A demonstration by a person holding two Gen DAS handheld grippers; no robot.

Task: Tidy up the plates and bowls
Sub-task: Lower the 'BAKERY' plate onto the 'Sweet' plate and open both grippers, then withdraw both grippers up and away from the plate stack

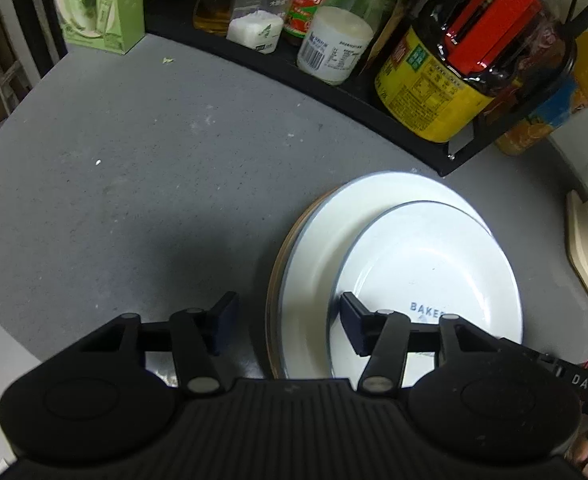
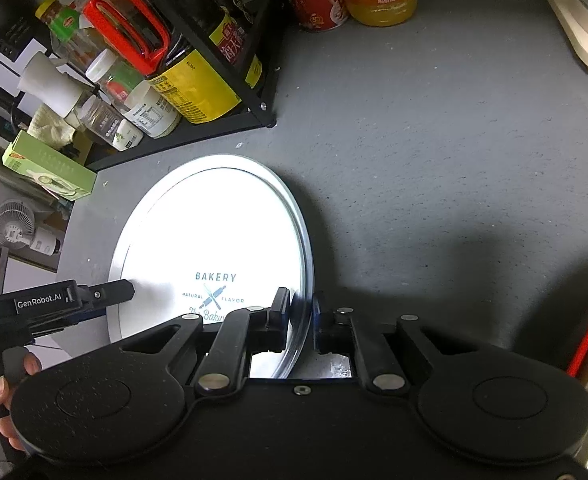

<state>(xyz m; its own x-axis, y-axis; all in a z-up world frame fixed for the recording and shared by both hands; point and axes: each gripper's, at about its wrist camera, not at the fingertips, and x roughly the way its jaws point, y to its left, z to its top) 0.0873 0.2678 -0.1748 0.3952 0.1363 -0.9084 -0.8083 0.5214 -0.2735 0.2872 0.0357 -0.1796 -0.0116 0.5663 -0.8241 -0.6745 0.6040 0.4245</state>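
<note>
Two grippers are involved: the small plate, on the stacked plates, is pinched at its rim by the right gripper, while the left gripper is held half open and empty, so a slip could be caused by tilting.

Grey counter; plate stack, rack.

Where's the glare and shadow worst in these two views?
Right wrist view: the plate blows out white above the BAKERY print, and a dark shadow lies on the counter beside it. Left wrist view: the plates glare less; shadow darkens the counter left of them.
</note>
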